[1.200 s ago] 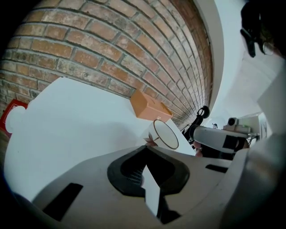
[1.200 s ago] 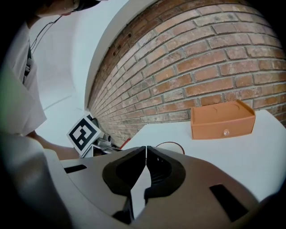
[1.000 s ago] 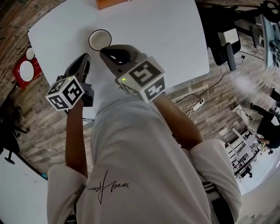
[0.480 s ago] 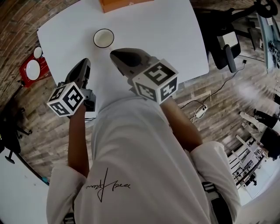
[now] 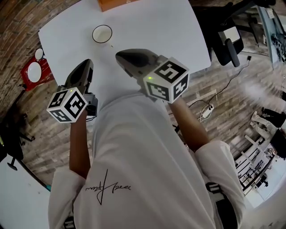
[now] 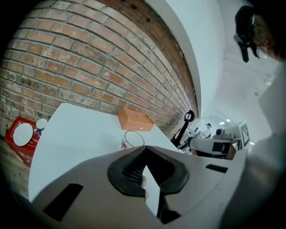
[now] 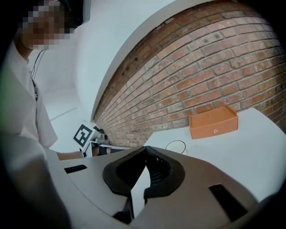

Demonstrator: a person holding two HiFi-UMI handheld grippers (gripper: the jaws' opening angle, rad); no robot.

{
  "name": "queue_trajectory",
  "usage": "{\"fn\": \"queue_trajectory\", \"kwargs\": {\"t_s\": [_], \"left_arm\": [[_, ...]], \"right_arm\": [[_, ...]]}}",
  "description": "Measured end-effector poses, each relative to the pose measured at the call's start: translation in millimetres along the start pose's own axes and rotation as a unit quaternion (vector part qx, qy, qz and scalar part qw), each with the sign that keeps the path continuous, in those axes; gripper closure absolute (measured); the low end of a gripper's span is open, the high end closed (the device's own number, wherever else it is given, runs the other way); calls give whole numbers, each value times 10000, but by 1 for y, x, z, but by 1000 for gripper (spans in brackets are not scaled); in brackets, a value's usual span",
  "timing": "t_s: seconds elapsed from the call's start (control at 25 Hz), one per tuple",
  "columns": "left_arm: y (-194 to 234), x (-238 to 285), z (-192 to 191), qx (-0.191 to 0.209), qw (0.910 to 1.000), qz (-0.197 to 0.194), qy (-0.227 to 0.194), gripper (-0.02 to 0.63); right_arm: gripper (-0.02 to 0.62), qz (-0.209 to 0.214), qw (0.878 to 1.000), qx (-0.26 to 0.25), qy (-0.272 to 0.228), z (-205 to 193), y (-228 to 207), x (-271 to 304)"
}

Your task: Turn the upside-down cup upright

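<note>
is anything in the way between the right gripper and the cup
Nothing visible. Only bare white table lies between the right gripper and the cup. The orange box sits beyond the cup at the table's far edge, off that path.

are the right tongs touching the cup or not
Apart. The head view shows a strip of bare white table between the tip of the right tongs and the cup, so there is a plain gap.
</note>
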State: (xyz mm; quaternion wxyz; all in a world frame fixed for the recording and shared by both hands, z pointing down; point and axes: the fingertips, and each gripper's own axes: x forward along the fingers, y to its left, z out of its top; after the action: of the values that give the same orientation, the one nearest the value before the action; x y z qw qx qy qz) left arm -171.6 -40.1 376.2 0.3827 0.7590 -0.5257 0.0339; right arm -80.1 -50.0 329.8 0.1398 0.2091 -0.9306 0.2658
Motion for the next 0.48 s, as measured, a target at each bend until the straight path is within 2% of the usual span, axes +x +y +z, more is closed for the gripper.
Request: {"fn": "queue_trajectory", "kwargs": {"t_s": [0.24,0.48], "left_arm": [[-33,-13,13,167,9991,-353,-153,595],[-59,-13,13,205,9979,-575,-228,595]], "right_arm": [[575,72,9999,-24,-102,7,9,-21],[575,-71,9998,-120,-113,9,6,-45]]}}
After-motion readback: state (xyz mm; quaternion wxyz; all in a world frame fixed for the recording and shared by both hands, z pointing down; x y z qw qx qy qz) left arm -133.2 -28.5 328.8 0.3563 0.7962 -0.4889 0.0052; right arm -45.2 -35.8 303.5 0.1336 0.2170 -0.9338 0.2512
